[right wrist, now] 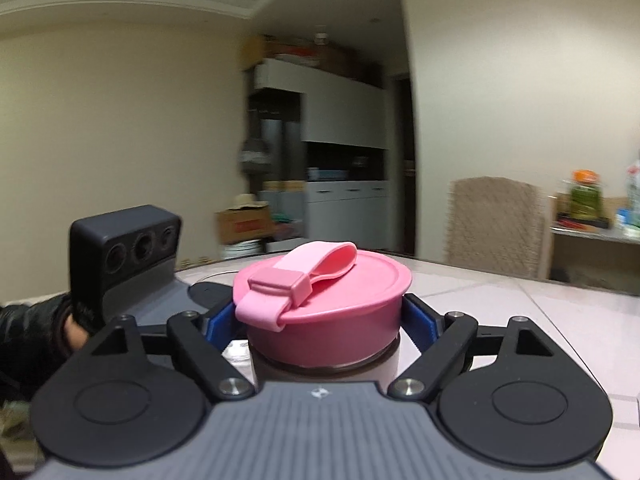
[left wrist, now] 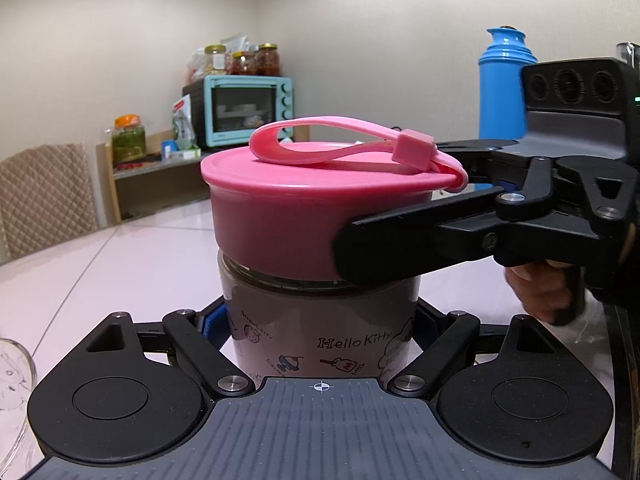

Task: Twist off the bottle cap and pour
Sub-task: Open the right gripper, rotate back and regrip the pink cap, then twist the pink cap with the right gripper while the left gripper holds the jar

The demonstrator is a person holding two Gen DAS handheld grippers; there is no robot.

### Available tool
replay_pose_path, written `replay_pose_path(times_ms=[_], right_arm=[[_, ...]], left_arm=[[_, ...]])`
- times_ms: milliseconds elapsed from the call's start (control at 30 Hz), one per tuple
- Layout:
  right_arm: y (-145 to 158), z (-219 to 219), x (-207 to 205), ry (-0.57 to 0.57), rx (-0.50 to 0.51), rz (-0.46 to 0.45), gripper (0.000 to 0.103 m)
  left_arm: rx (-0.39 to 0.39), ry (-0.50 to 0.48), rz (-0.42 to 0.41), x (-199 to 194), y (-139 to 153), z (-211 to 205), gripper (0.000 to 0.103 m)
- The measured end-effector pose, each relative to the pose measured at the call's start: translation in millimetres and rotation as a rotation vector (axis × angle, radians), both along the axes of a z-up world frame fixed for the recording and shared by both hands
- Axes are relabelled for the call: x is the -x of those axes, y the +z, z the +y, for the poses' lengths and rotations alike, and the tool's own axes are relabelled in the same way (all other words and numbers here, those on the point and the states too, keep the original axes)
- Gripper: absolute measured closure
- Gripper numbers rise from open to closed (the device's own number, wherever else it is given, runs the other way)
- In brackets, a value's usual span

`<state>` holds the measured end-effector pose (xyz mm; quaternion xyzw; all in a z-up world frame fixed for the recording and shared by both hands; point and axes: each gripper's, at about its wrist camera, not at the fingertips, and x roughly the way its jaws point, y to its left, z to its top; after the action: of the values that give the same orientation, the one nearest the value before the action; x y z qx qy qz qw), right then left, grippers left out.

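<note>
The Hello Kitty bottle (left wrist: 320,332) stood upright on the pale tiled table (left wrist: 120,264), its brown translucent body clamped low down between the fingers of the left gripper (left wrist: 320,328), whose blue pads (left wrist: 212,324) were pressed against its sides. The pink cap (left wrist: 288,216) was seated on the bottle's neck, and a pink loop strap (left wrist: 320,136) lay folded across its top. The cap was clasped from the side by the right gripper (right wrist: 324,316), one black finger (left wrist: 400,248) being laid along its wall; in the right wrist view blue pads (right wrist: 420,316) were seen tight against both sides of the cap. A hand (left wrist: 536,292) was seen on the right gripper's handle. Beyond the left gripper's fingers, a teal toaster oven (left wrist: 248,112) with jars (left wrist: 268,60) on top was seen on a shelf, and a blue flask (left wrist: 504,88) rose behind the right gripper. A clear glass (left wrist: 12,372) was glimpsed at the left gripper's left edge.
</note>
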<state>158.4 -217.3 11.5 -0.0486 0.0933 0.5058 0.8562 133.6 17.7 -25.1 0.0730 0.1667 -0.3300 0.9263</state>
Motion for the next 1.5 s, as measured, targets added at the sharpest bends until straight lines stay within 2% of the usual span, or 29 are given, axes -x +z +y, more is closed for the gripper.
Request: replay_pose_path(times_ms=[133,267,467,567,1067,1200,1300,1500], right_arm=[[4.2,-0.6,-0.6,0.016,0.010,0.003,0.018],[7.6,5.8,16.1,-0.082,0.021,-0.010,0.011],[14.0,18.3,50.1,-0.287,0.022,-0.019,0.011],[15.5,24.5,59.3,-0.335,0.016,-0.015,0.011],[8.3,56.3,58.9,-0.477,0.030,0.003,0.012],[4.5,56.6,58.3,-0.481,0.027,0.008,0.012],[3.0,55.2,57.6,-0.487,0.023,0.012,0.017],[2.8,52.7,58.4,-0.465,0.030,0.005,0.018]], left_arm=[[0.000,0.000,0.000,-0.3,0.0,0.1,0.013],[0.000,0.000,0.000,-0.2,-0.1,0.1,0.013],[0.000,0.000,0.000,-1.1,-0.2,0.9,0.013],[0.000,0.000,0.000,-1.0,-0.3,0.9,0.013],[0.000,0.000,0.000,-0.8,-0.4,1.0,0.013],[0.000,0.000,0.000,-0.7,-0.5,1.0,0.013],[0.000,0.000,0.000,-0.9,-0.5,1.1,0.013],[0.001,0.000,0.001,-1.2,-0.7,1.2,0.013]])
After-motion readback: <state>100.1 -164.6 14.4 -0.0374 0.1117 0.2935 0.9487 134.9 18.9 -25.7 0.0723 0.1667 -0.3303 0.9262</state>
